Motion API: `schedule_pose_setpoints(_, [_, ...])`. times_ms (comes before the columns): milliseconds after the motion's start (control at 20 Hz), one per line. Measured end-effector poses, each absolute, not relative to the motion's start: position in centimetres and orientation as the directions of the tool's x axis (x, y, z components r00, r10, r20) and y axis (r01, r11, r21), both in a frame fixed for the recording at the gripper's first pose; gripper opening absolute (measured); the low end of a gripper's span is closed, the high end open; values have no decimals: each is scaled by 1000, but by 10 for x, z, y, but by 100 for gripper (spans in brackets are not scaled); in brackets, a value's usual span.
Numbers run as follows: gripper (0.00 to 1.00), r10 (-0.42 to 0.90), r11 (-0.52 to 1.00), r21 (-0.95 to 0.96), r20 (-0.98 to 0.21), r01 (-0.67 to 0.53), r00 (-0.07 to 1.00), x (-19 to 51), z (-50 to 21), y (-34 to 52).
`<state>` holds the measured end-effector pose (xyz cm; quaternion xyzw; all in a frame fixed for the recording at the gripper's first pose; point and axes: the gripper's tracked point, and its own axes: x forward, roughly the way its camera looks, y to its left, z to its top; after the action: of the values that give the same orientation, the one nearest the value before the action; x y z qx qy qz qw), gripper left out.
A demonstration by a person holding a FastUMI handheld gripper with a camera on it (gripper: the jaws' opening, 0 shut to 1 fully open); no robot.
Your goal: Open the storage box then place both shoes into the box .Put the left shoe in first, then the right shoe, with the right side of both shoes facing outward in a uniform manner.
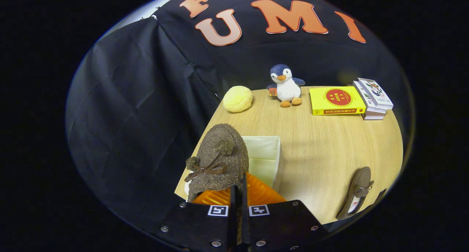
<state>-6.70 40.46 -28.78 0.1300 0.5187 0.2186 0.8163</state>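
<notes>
Gripper (238,193) pinching brown shoe (220,160) by its rim, over open storage box (262,153).
Box sits at table (322,153) edge; second shoe (357,191) well apart, bare wood between.

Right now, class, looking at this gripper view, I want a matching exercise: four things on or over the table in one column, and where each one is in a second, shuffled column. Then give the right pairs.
Things
1. brown shoe with pom-poms
2. second brown shoe
3. plush penguin
4. yellow book

Places
A. lying on the wooden table, far to the right of the fingers
B. flat beside the stack of books
C. clamped in the gripper, over the open storage box
D. standing between the yellow bun-shaped cushion and the yellow book

Pairs: 1-C, 2-A, 3-D, 4-B
</notes>
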Motion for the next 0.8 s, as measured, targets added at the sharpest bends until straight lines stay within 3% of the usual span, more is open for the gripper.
schedule_pose_setpoints(650, [6, 345, 937, 318, -909, -146, 234, -82, -382, 460])
schedule_pose_setpoints(800, [6, 362, 931, 346, -918, -120, 161, -92, -400, 471])
